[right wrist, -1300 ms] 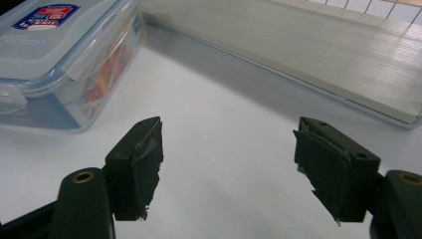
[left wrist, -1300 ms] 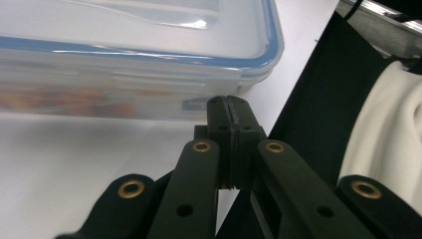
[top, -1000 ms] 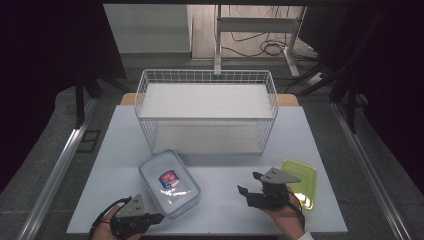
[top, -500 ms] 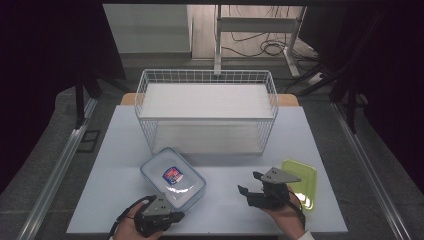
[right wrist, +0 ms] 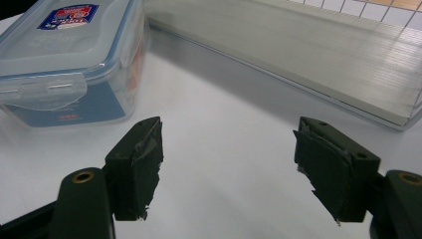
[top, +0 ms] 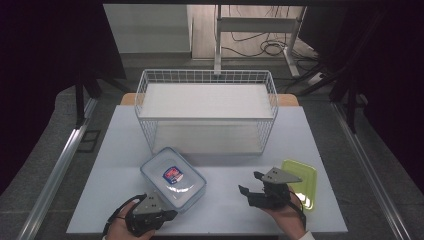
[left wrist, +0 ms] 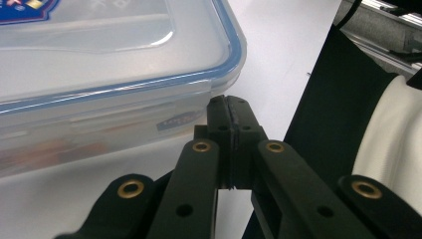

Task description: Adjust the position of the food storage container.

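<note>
Clear lidded container (top: 173,177) with a blue seal and a red-and-blue label, resting on the white surface (top: 225,137) toward its near left, turned at an angle. Left claw (top: 167,215) at the near edge, jaws pressed fully together with nothing between them, tips right at the container's near corner; touching or only just beside, impossible to tell. Right claw (top: 251,186) held in a hand (top: 282,212) near the near right corner, jaws spread wide and empty, pointing left toward the container across bare surface. Yellow-green lid (top: 302,177) lying flat just beside that hand, by the right edge. White wire basket (top: 207,112) standing along the far edge, a pale board inside it.
</note>
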The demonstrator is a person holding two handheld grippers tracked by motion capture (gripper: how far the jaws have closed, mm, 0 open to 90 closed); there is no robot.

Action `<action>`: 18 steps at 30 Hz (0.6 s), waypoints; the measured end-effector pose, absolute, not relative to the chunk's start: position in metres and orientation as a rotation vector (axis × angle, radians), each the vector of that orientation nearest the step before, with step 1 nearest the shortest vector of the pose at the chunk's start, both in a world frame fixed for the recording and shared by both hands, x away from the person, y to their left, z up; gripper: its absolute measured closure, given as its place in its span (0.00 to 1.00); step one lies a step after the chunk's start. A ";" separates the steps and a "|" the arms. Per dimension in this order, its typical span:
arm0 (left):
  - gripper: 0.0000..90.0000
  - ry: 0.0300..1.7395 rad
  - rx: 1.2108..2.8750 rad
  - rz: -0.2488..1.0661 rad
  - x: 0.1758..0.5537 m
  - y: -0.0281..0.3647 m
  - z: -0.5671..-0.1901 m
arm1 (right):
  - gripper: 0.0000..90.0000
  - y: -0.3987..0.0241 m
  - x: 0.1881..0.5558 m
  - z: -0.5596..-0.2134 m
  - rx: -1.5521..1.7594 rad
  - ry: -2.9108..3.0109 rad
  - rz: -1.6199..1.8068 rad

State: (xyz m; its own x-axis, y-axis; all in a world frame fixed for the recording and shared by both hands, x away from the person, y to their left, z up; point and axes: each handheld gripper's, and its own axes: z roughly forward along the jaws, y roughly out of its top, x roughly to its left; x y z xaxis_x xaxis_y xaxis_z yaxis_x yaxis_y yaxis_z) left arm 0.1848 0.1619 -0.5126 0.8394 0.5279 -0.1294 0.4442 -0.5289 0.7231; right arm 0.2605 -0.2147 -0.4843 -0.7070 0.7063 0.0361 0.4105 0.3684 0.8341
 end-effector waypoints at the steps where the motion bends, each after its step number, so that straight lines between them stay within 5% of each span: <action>1: 1.00 0.705 2.210 0.133 0.184 0.164 -0.512 | 0.31 -0.215 0.261 -0.484 0.982 2.306 1.262; 18: 1.00 0.759 2.196 0.172 0.196 0.168 -0.518 | 0.31 -0.216 0.262 -0.484 0.983 2.304 1.263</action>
State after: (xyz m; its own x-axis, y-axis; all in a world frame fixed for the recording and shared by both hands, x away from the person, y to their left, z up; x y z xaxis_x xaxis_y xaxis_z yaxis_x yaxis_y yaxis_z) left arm 0.1962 0.1678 -0.5181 0.8115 0.5722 -0.1187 0.4649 -0.5091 0.7243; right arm 0.2617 -0.2159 -0.4844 -0.7055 0.7078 0.0356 0.4109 0.3676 0.8343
